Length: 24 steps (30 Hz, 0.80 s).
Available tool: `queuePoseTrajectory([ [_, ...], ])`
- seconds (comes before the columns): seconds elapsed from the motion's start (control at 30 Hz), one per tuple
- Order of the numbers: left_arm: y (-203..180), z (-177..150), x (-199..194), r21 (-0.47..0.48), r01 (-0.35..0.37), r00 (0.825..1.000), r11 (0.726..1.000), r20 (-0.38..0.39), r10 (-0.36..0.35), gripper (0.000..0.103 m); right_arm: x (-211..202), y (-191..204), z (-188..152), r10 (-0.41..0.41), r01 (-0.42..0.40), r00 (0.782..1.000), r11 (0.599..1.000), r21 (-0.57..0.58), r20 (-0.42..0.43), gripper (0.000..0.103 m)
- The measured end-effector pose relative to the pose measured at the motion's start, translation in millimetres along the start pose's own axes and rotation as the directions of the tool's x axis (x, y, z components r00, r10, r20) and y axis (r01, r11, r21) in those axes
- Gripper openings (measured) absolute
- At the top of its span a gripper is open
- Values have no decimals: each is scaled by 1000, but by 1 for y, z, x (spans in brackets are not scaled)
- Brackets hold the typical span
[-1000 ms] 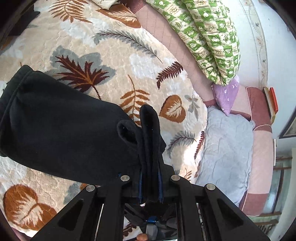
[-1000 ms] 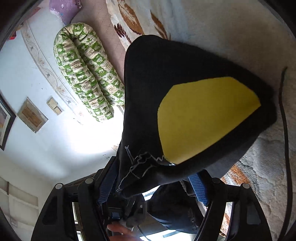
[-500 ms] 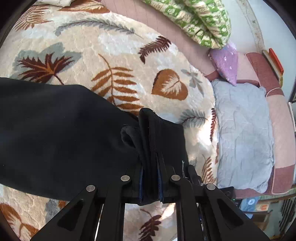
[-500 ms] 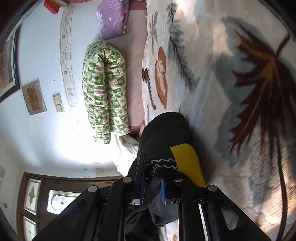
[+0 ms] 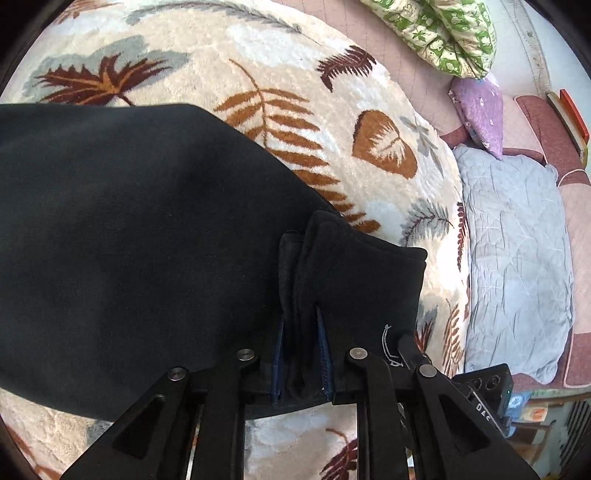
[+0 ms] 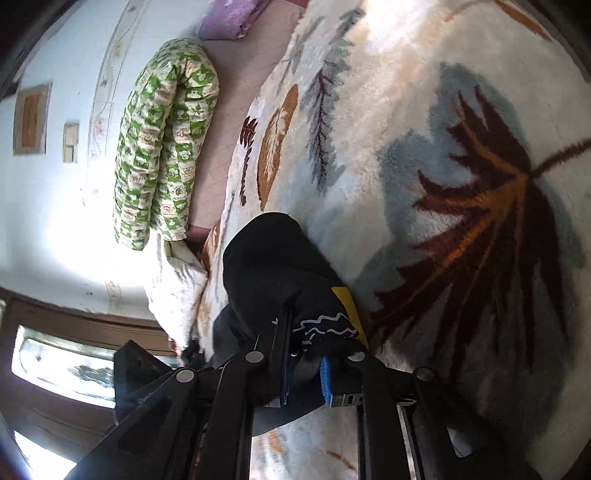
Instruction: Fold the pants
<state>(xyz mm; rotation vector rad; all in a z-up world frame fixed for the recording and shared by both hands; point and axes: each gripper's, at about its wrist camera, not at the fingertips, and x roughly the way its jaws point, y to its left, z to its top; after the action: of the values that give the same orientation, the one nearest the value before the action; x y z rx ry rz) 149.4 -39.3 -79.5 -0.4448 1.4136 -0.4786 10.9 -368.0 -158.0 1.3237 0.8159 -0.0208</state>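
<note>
Both grippers, left (image 5: 300,354) and right (image 6: 304,363), pinch bunched edges of the black pants (image 5: 129,240) spread over the blanket (image 5: 258,55); their jaws have just eased, so lay the fold flat before letting go.

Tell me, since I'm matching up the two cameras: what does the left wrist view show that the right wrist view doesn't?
Only the left wrist view shows the wide black spread of the pants, a grey quilted pillow and the left gripper shut on bunched cloth. Only the right wrist view shows a yellow patch, a window and the right gripper shut on cloth. Both show the leaf-patterned blanket, green quilt and purple pillow.
</note>
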Motion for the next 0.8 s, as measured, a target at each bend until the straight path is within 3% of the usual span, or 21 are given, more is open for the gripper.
queuePoseTrajectory([
  [0.1,1,-6,-22,38,-43,997,998,60,41,31,-23,-4,-5,53,-49,998,994,95,-42,39],
  [0.13,1,-8,-29,45,-44,996,998,77,41,35,-33,-2,-7,53,-49,997,995,87,-50,39],
  [0.23,-1,-9,-43,32,0,994,999,113,-4,35,-60,21,-5,80,-80,997,997,-4,-3,40],
  [0.3,-10,-5,-42,30,34,994,999,98,-37,38,-62,44,9,86,-83,996,990,-110,21,49],
  [0.43,-33,3,-24,70,-7,998,997,68,2,38,-24,71,41,-31,27,999,966,-257,-10,50],
  [0.53,-43,11,-8,75,2,999,997,40,-5,38,8,76,55,-134,121,991,938,-324,-20,50],
  [0.6,-49,16,4,97,-31,999,995,31,28,38,26,73,61,-197,173,980,918,-356,-32,49],
  [0.67,-53,21,17,128,-136,990,982,46,131,37,43,70,60,-276,231,960,867,-442,-40,41],
  [0.73,-52,23,28,133,-176,984,975,43,172,32,53,69,57,-355,297,935,796,-528,-9,38],
  [0.8,-58,21,33,154,-211,977,965,66,203,30,61,69,54,-382,313,924,743,-592,9,38],
])
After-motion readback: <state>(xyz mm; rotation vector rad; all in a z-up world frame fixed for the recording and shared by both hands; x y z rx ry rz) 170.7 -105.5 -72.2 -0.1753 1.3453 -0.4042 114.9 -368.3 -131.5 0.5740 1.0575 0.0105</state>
